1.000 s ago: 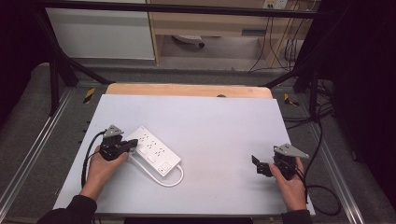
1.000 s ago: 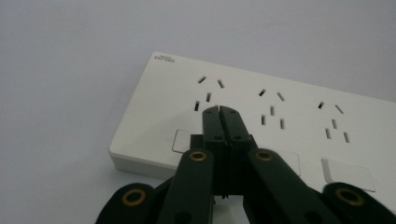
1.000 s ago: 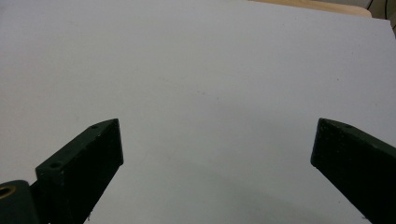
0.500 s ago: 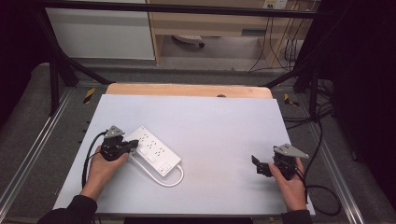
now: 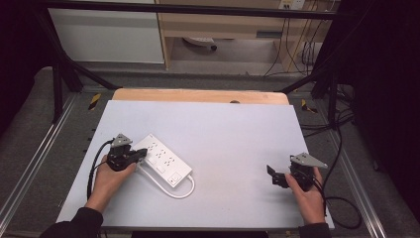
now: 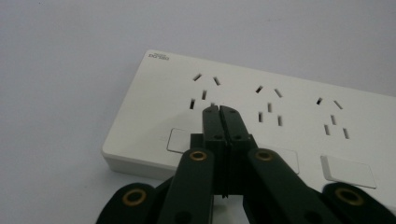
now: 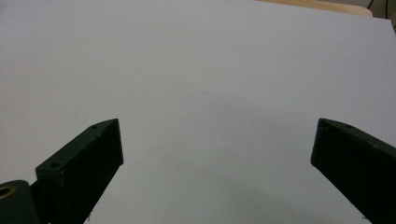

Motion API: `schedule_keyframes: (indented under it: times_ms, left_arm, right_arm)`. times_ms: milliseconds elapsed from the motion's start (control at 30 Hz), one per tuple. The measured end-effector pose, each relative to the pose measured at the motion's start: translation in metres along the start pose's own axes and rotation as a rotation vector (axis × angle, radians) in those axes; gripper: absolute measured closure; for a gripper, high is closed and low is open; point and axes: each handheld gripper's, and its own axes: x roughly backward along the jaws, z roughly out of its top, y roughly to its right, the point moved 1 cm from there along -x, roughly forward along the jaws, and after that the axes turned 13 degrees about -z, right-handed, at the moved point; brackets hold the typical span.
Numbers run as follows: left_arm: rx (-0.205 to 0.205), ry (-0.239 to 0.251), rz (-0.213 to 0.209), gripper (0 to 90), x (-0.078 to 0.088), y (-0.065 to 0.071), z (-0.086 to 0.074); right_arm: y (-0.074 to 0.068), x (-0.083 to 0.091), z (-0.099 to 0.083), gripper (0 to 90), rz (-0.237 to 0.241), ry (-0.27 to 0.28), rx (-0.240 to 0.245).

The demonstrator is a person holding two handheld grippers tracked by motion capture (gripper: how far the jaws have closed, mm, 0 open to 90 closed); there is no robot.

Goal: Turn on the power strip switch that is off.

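Nothing has moved — power strip [image 6: 261, 112] logo too small to read.

Light's coming from overhead, pretty even across the pale table top [image 5: 233, 134], which reads a bit bluish-grey. Everything around it drops off fast, with the left and right edges of the high view nearly black. Shadows are soft and short; the white power strip [image 6: 280, 112] throws just a thin dark line along its near edge. No real glare. The high view is a little grainy and soft. In the gripper views the black jaws up close go mushy, and the table beyond looks flat and featureless.
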Motion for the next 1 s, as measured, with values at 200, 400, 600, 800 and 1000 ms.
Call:
schedule_keyframes:
  times_ms: [200, 400, 600, 800, 1000]
  left_arm:
    - [0.007, 0.005, -0.004, 90.0, 0.0002, -0.0006, -0.0005]
    - [0.009, 0.004, -0.006, 90.0, 0.0003, -0.0008, -0.0004]
    - [0.011, 0.002, -0.006, 90.0, 0.0001, -0.0009, -0.0003]
    - [0.012, 0.0, -0.007, 90.0, 0.0, -0.001, -0.0002]
    - [0.011, -0.015, -0.007, 90.0, -0.0015, 0.0, -0.0004]
  right_arm:
    - [-0.0004, 0.0003, 0.0001, 2.8, 0.001, -0.003, 0.0]
    - [-0.0007, 0.0002, 0.0001, 2.7, 0.001, -0.004, 0.001]
    - [-0.0009, 0.0, -0.0001, 2.7, 0.001, -0.003, 0.002]
    - [-0.001, -0.0002, -0.0002, 2.7, 0.002, -0.004, 0.003]
    - [-0.0008, -0.0004, -0.0003, 2.7, 0.001, -0.002, 0.007]
